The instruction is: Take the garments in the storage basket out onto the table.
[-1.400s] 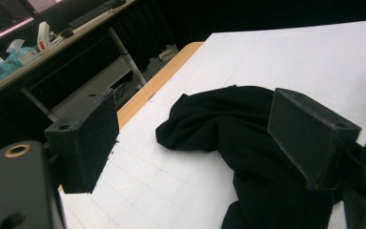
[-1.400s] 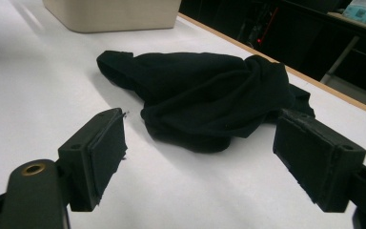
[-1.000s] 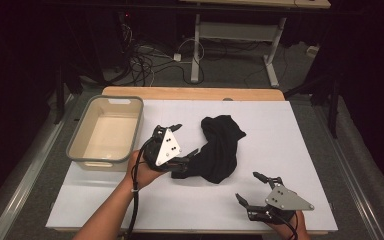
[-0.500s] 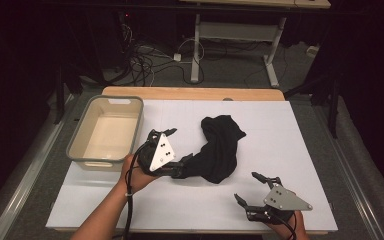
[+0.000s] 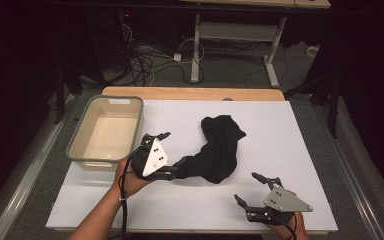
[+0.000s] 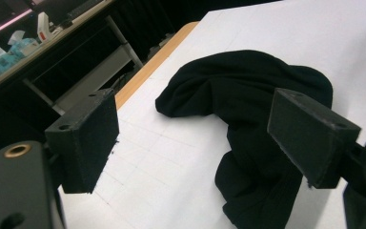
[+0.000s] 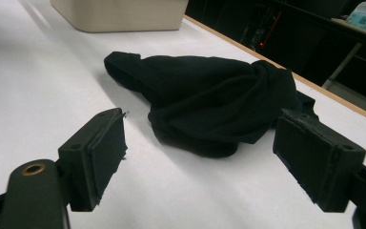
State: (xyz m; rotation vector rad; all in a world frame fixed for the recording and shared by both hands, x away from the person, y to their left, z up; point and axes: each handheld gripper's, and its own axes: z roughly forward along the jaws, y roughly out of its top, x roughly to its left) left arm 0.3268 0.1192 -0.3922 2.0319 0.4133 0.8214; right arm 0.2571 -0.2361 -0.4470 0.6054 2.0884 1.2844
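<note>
- We see one white table (image 5: 290, 150) from the high view, with a wooden edge along its far side; past it that view takes in a dark floor with cables and a desk frame.
- One beige bin (image 5: 105, 131) stands on the table's left part. The right gripper view catches its wall (image 7: 124, 14) beyond the cloth.
- One black cloth (image 5: 217, 150) lies crumpled at mid-table, right of the bin and apart from it. The left gripper view shows its folds (image 6: 248, 109) close up.
- We hold two grippers. The left gripper (image 5: 167, 156) lies at the cloth's near-left end, jaws wide apart (image 6: 195, 143), one jaw against the fabric, nothing clamped.
- The right gripper (image 5: 254, 187) sits near the table's front edge, short of the cloth, jaws spread (image 7: 200, 157).
</note>
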